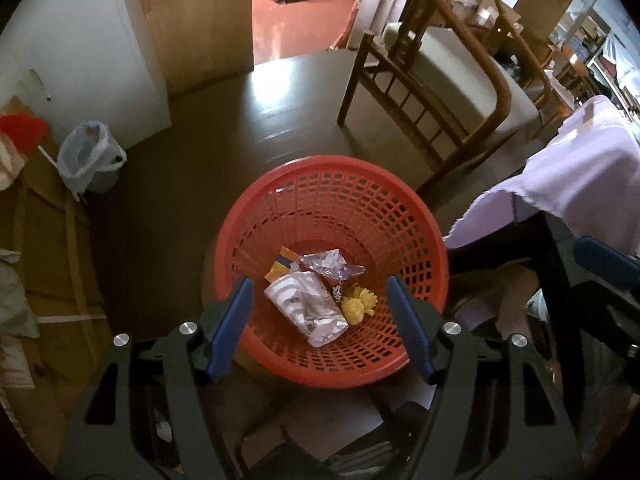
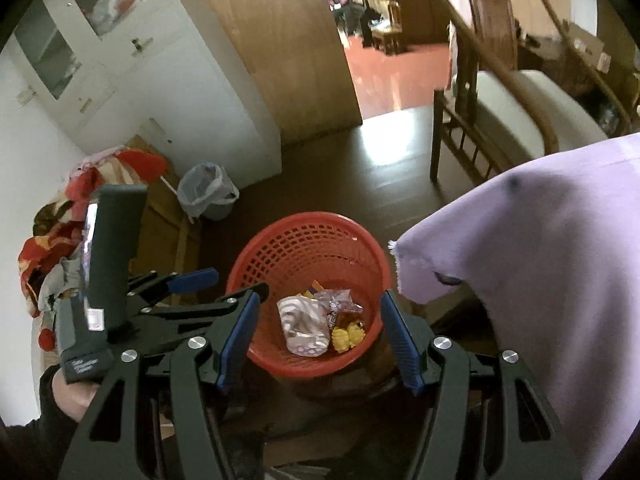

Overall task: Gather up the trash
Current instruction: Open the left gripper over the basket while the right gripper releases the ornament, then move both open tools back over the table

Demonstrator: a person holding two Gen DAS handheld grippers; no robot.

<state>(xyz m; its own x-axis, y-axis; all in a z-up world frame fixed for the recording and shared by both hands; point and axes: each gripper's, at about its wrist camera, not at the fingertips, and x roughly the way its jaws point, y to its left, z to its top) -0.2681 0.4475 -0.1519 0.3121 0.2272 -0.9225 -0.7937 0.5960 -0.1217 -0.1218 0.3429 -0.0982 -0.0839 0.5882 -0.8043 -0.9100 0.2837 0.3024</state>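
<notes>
Right gripper low centre of frame, blue-padded fingers spread wide, nothing between them. Past the fingers, a red basket on the dark floor, holding a crumpled white wrapper, a clear wrapper and yellow pieces. Left gripper at left edge; its jaw state can't be made out. Lilac cloth fills right side. Lined bin upper left of the basket.

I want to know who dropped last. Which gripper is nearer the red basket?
Left, probably. The left gripper hangs open right above the red basket, which fills its view. The right gripper, also open, sits higher and farther back.
</notes>
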